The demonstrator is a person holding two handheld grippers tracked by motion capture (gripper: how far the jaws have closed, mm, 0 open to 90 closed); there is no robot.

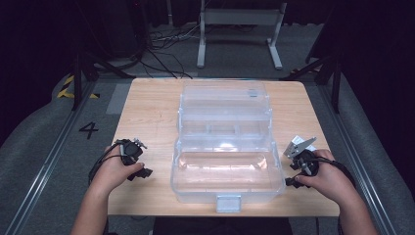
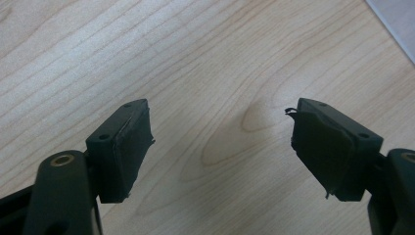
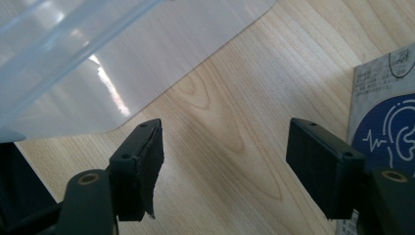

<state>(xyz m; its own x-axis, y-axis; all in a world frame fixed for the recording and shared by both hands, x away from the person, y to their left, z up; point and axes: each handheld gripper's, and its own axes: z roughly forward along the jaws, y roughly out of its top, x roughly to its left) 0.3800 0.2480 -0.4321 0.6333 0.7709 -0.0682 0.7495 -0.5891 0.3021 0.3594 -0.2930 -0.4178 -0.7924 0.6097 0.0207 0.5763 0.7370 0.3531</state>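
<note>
Between both wide-open hand-held grippers, left (image 1: 143,172) and right (image 1: 289,182), sits the clear plastic toolbox (image 1: 226,147); likely light, stiff, slippery—best gripped at its near latch (image 1: 228,203).

A black 4 (image 1: 88,129) is marked on the grey floor (image 1: 58,142); a card (image 3: 386,117) bears a blue ear sign.

A lab or recording studio: black curtains wall in the space beyond both tongs, a lone wooden table (image 1: 151,105) stands on grey carpet, cables (image 1: 161,46) sprawl behind it by a white metal stand (image 1: 240,19), hazard tape (image 1: 66,88) marks the floor left of the left tongs
</note>
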